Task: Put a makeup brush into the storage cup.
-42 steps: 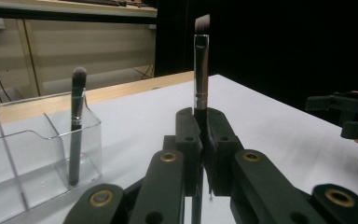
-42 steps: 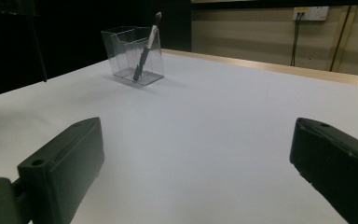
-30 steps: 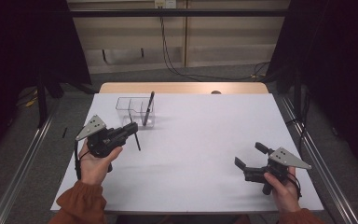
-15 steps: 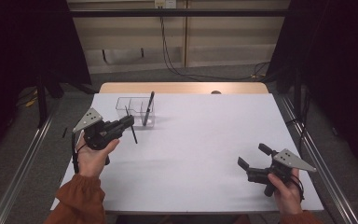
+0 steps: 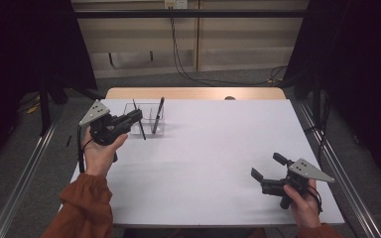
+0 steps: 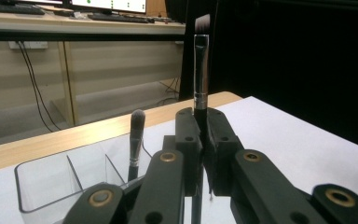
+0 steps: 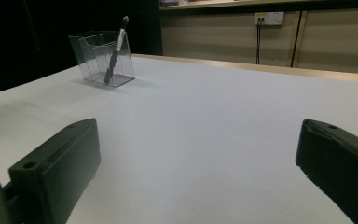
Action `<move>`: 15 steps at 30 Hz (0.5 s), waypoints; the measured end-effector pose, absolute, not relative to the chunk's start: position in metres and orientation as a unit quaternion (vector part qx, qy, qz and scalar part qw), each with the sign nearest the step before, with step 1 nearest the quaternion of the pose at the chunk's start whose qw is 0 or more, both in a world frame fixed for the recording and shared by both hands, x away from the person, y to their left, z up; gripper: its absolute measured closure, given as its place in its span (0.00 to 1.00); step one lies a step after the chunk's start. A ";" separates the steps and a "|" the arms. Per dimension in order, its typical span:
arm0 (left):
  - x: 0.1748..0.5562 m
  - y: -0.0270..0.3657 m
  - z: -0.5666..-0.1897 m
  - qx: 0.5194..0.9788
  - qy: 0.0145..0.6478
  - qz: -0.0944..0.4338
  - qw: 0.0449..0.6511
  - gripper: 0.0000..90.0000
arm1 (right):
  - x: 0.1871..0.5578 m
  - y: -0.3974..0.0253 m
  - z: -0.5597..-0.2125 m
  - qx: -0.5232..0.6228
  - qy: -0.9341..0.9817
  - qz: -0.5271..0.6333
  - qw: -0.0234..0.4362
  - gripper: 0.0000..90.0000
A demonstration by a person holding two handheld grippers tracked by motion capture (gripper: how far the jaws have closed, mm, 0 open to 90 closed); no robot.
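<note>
A clear plastic organizer (image 5: 144, 119) with several compartments stands at the back left of the white table (image 5: 213, 148). One dark makeup brush (image 5: 157, 115) leans in its right compartment, bristles up (image 6: 136, 135) (image 7: 115, 49). My left gripper (image 5: 138, 117) is shut on a second thin brush (image 5: 139, 120), held upright just in front of the organizer (image 6: 51, 179); its flat bristle tip (image 6: 201, 51) rises above the jaws. My right gripper (image 5: 268, 171) rests open near the table's front right, nothing between its fingers (image 7: 56, 158).
A wooden strip (image 5: 193, 93) borders the table's far edge, with cables and a wall behind it. Metal rails (image 5: 327, 148) run along both sides of the table. Wide bare table lies between the two grippers.
My left gripper has carried the thin brush up and back toward the organizer. The right gripper has drifted slightly toward the front right.
</note>
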State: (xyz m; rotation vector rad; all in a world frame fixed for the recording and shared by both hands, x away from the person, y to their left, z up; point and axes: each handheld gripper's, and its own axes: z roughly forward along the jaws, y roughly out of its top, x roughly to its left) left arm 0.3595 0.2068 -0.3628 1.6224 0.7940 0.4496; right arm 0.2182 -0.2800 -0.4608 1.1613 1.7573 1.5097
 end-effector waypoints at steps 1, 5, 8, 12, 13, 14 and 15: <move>0.361 0.206 -0.364 0.701 0.344 0.192 0.595 0.95 | 0.218 -0.280 -0.461 0.432 0.653 0.561 0.271 0.00; 0.371 0.199 -0.364 0.699 0.347 0.192 0.594 0.95 | 0.218 -0.280 -0.461 0.432 0.652 0.561 0.270 0.00; 0.378 0.194 -0.360 0.701 0.344 0.202 0.591 0.95 | 0.219 -0.280 -0.461 0.432 0.652 0.561 0.270 0.00; 0.391 0.189 -0.355 0.692 0.345 0.218 0.595 0.95 | 0.218 -0.279 -0.461 0.432 0.652 0.562 0.268 0.00; 0.393 0.189 -0.354 0.691 0.347 0.221 0.594 0.95 | 0.218 -0.279 -0.461 0.432 0.653 0.561 0.268 0.00; 0.396 0.188 -0.355 0.689 0.350 0.225 0.594 0.95 | 0.218 -0.279 -0.461 0.433 0.652 0.561 0.269 0.00; 0.398 0.187 -0.355 0.686 0.352 0.227 0.595 0.95 | 0.218 -0.279 -0.461 0.433 0.652 0.562 0.268 0.00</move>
